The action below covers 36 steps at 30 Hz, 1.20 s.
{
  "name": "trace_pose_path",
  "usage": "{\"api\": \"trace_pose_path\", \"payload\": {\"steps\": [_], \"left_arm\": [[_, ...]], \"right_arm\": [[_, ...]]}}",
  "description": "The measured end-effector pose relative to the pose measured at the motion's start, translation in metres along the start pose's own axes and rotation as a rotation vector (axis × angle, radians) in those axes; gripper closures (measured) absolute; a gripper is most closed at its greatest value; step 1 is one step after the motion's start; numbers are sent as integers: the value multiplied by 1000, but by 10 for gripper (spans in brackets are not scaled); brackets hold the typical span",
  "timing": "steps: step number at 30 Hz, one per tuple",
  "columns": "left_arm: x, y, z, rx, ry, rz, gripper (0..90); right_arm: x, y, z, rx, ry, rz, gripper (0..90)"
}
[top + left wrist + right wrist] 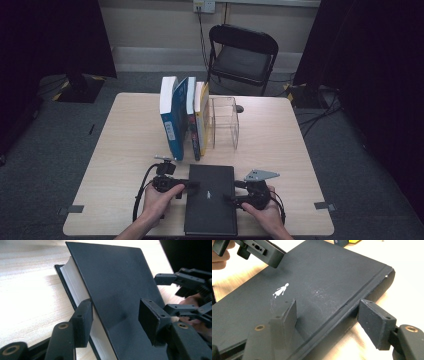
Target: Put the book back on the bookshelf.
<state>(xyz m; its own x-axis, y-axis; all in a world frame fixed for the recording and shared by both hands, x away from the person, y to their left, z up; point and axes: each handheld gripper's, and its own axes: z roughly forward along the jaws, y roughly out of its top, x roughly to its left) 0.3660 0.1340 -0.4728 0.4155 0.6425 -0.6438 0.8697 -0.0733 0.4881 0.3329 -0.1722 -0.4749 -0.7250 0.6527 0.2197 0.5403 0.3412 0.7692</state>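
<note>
Going across the table from the left, the left gripper [192, 184] sits at the near-left edge of the black book [211, 200], which lies flat at the front of the table [125, 150] between the two hands. In the left gripper view its jaws straddle the page side: one pad [83, 320] sits against the white page block under the lifted front cover, the other pad [150, 323] rests on top of that cover, so it seems to be pinching the cover alone (I can't tell how firmly, but there is contact on both sides). The cover is raised a little, the pages showing beneath. Further right, the right gripper [232, 198] is at the book's spine edge, and in its own view the jaws stand fairly wide, one on the cover, the other hanging off beyond the spine, gripping nothing as far as I can see. Behind, three books [182, 117] stand upright beside a clear acrylic holder [224, 122], well apart from the black one. My guess is the black book belongs with that row; if so, nothing is done yet beyond getting a first hold, and the lifting, standing up and carrying back all remain.
</note>
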Motion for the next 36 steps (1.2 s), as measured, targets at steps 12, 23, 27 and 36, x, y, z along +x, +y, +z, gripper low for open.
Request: {"api": "trace_pose_path", "payload": {"steps": [12, 23, 27, 36], "left_arm": [[2, -2, -5, -18, -58, -34, 496], [11, -10, -9, -7, -149, -122, 517], [12, -9, -12, -21, -180, -138, 517], [-6, -14, 3, 37, -204, -118, 447]], "right_arm": [[-2, -1, 0, -11, 18, 27, 294], [-2, -3, 0, -6, 21, 37, 287], [-2, -3, 0, -7, 29, 44, 286], [0, -5, -4, 1, 51, 38, 287]]}}
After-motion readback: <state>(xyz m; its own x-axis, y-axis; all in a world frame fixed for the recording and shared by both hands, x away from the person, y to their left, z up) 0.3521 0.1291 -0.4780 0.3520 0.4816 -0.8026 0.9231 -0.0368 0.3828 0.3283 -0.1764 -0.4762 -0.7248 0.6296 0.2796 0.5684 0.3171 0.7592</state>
